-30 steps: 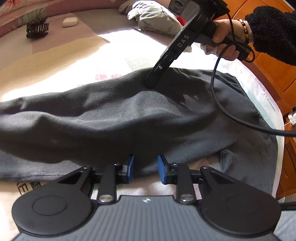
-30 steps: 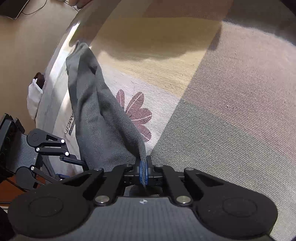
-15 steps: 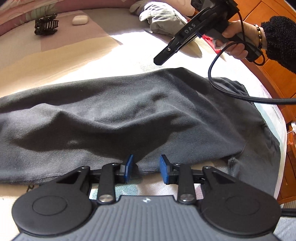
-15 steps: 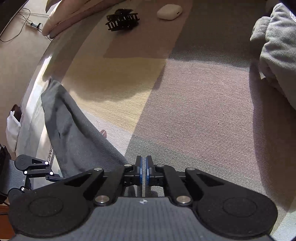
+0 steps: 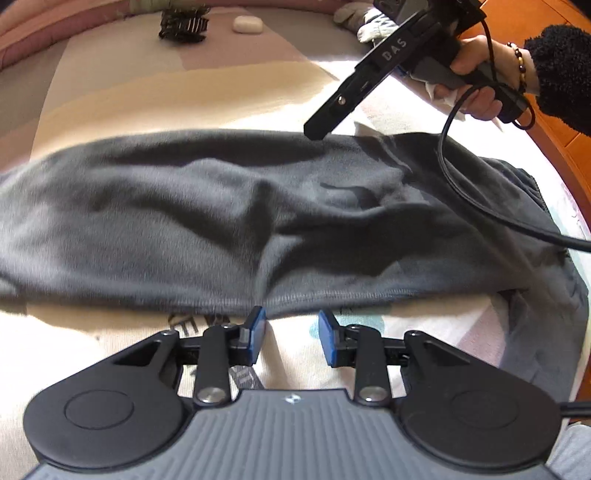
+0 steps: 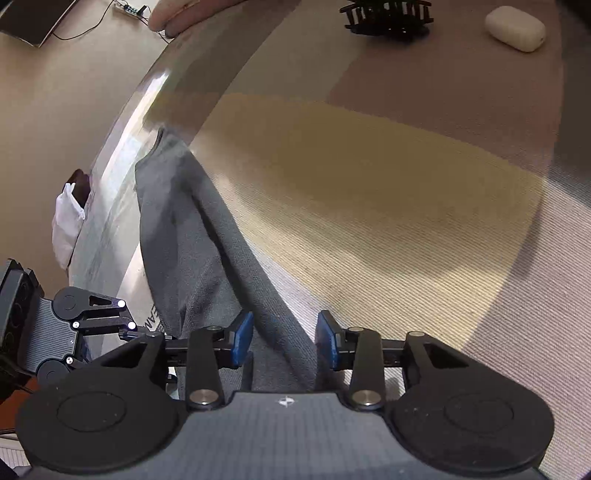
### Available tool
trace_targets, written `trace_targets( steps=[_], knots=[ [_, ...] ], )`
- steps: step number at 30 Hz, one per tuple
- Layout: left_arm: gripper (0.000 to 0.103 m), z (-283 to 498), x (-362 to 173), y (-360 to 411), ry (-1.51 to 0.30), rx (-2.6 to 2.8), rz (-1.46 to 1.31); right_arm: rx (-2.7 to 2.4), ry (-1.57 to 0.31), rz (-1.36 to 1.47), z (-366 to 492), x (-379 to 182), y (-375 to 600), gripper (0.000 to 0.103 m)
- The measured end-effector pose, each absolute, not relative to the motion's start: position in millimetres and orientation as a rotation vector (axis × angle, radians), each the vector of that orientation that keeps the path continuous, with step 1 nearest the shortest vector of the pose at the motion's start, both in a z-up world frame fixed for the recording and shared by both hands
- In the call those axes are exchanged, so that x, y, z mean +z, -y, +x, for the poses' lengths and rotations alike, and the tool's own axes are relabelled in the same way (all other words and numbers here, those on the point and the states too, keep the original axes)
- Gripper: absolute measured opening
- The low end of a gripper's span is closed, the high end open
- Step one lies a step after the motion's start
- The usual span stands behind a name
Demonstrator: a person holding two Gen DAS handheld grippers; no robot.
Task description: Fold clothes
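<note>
Left gripper (image 5: 290, 334): blue pads spread apart, nothing between them, sitting just short of the near hem of the dark grey sweatpants (image 5: 258, 229). Pants lie flat across the bedspread (image 5: 184, 99), running 9 to 3 o'clock in the left wrist view, waistband end bunched toward 3. Right gripper (image 6: 284, 338): pads also wide apart, hovering over the far edge of the pants (image 6: 192, 251), fabric passing under the gap but not pinched. From the left wrist view it (image 5: 317, 129) comes in from 1 o'clock, tip at the pants' far edge, held by the right hand (image 5: 476, 81). Further back at 12 o'clock: black hair claw (image 5: 183, 26), white earbud case (image 5: 247, 25), light grey garment (image 5: 364, 22).
</note>
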State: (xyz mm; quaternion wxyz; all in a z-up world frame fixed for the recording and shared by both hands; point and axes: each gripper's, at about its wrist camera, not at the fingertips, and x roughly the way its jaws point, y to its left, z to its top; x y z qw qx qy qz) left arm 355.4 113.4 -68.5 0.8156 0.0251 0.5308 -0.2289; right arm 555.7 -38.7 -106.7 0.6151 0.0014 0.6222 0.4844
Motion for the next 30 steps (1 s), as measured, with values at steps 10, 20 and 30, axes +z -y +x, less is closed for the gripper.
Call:
trace_targets(
  steps=[10,20,30],
  knots=[
    [0.033,388.1,-78.2,-87.7,-1.106,-0.595,0.142,1.125,-1.562,0.142,582.4,-119.1,40.8,0.052],
    [0.037,358.2,-75.9,-92.8,-1.178,-0.566,0.143,1.154,-1.466,-0.099,557.1,-107.6,17.1,0.019],
    [0.038,368.8,-69.3,-93.6,-1.201,-0.593,0.164,0.983,-1.26,-0.323,553.2,-86.9,8.8,0.001]
  ],
)
